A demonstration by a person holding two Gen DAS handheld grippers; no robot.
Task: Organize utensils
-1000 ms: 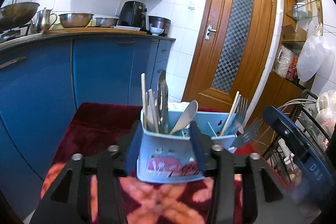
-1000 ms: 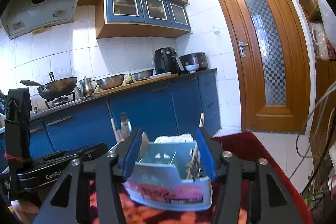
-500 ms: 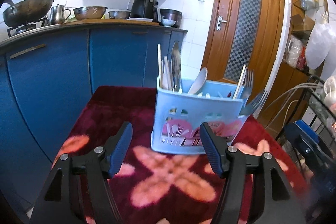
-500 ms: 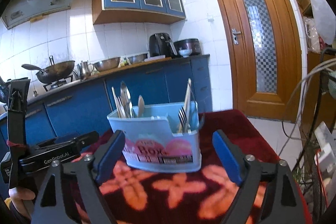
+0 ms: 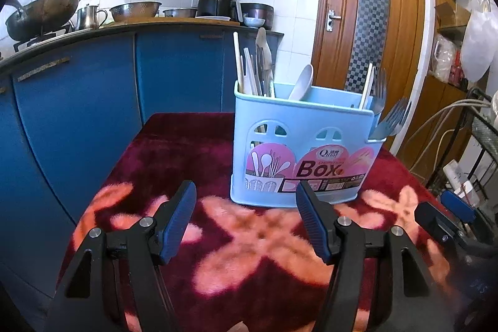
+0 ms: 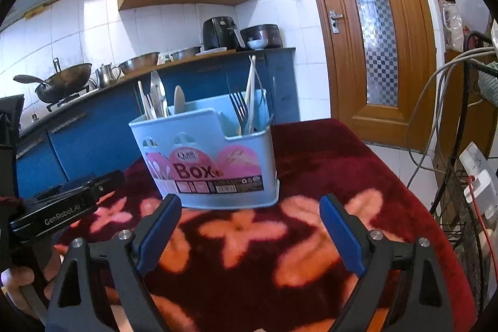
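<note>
Two claws we hold wide apart, gripping nothing: left claw (image 5: 246,218), right claw (image 6: 250,221), jaws just opened | light blue utensil box (image 5: 298,151) upright on the red flowered worktop (image 5: 174,145) just beyond both | forks (image 5: 381,89), chopsticks, spoon inside

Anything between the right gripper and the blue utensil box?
Nothing visible. The right gripper is open and empty, with only bare flowered cloth between its fingertips and the utensil box. The left gripper sits off to the side, clear of that path.
</note>
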